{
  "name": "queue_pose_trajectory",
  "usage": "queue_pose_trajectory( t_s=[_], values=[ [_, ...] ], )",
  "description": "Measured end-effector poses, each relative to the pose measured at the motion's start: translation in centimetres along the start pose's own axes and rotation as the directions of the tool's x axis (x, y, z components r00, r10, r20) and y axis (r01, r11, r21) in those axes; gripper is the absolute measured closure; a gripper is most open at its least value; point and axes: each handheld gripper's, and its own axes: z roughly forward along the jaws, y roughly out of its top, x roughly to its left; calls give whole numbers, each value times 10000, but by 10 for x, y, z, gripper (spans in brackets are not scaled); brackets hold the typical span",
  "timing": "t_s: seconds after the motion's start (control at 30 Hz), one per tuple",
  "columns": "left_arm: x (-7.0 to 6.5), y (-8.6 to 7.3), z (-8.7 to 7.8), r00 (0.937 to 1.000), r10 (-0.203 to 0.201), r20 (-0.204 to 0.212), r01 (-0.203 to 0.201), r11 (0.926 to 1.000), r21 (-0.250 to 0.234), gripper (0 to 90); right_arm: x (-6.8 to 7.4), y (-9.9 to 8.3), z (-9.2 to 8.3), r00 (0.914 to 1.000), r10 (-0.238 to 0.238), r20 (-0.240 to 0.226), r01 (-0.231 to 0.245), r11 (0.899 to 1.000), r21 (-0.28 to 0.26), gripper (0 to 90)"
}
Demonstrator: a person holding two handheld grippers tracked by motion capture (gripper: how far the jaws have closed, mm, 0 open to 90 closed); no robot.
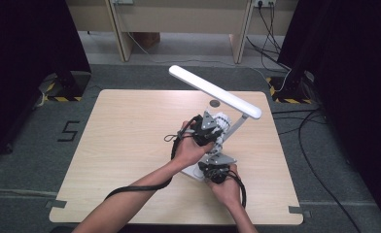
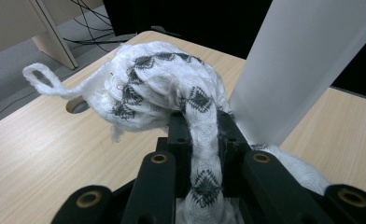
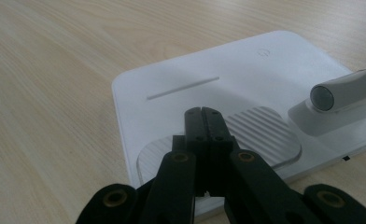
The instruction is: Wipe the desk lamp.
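Note:
A white desk lamp stands on the wooden table (image 1: 130, 145), with its long head (image 1: 213, 90) slanting above a flat base (image 1: 192, 171). My left gripper (image 1: 212, 130) is shut on a white knitted cloth with black diamond patterns (image 2: 158, 88), which bunches against the lamp's white stem (image 2: 302, 60); a strip of the cloth runs between the jaws of the left gripper (image 2: 202, 123). My right gripper (image 1: 216, 171) is shut with nothing between its jaws. In the right gripper view the tips of the right gripper (image 3: 204, 114) sit over the ribbed oval pad (image 3: 265, 130) on the lamp base (image 3: 209, 79).
The lamp's hinge tube (image 3: 340, 93) rises at the base's right end. A round cable hole (image 1: 214, 103) lies in the table behind the lamp. Beyond the table are wooden desk legs (image 1: 120, 39), floor cables (image 1: 271, 43) and dark curtains at both sides.

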Motion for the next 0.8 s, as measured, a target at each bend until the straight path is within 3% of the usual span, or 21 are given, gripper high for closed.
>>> queue_pose_trajectory(
  t_s=[0.37,0.43,0.8],
  values=[
    [1,-11,4,10000,-70,5,70,9999,146,789,0,0,0,10000,-31,3,31,10000,-1,900],
    [1,-13,5,10000,-62,9,62,9998,201,789,2,0,-1,9997,252,-26,-252,9995,173,900],
    [4,-17,8,9998,-179,43,178,9995,250,790,2,0,-1,9996,279,-48,-279,9995,150,900]
  ],
)
